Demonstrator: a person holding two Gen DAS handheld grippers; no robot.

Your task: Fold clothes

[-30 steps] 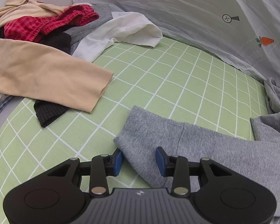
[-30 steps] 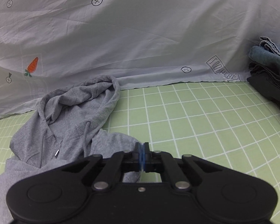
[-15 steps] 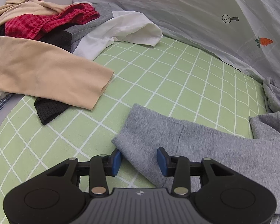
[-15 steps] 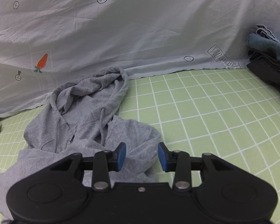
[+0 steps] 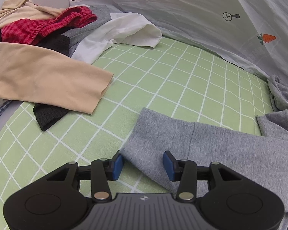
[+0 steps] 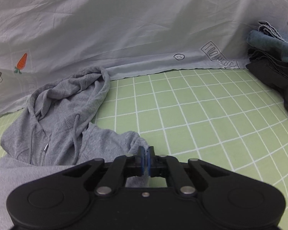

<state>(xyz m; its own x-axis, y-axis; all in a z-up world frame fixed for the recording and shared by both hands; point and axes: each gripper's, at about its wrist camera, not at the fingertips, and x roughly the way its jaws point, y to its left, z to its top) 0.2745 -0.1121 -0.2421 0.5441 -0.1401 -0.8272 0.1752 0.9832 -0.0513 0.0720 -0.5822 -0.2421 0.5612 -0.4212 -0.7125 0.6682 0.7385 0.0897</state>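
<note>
Right gripper (image 6: 146, 158): I see its blue pads clamped on a fold of the grey zip-up cotton hoodie (image 6: 67, 122). Left gripper (image 5: 143, 165): jaws apart, straddling the hoodie's sleeve cuff (image 5: 153, 134) on the green checked sheet (image 5: 172, 80).

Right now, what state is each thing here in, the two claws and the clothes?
Left claw: open, pads straddling the grey sleeve's cuff.
Right claw: shut on the grey hoodie's fabric.
Grey hoodie: unfolded, hood rumpled, zip partly open.
Clothes pile: jumbled, unfolded.
Dark stack: folded.
</note>
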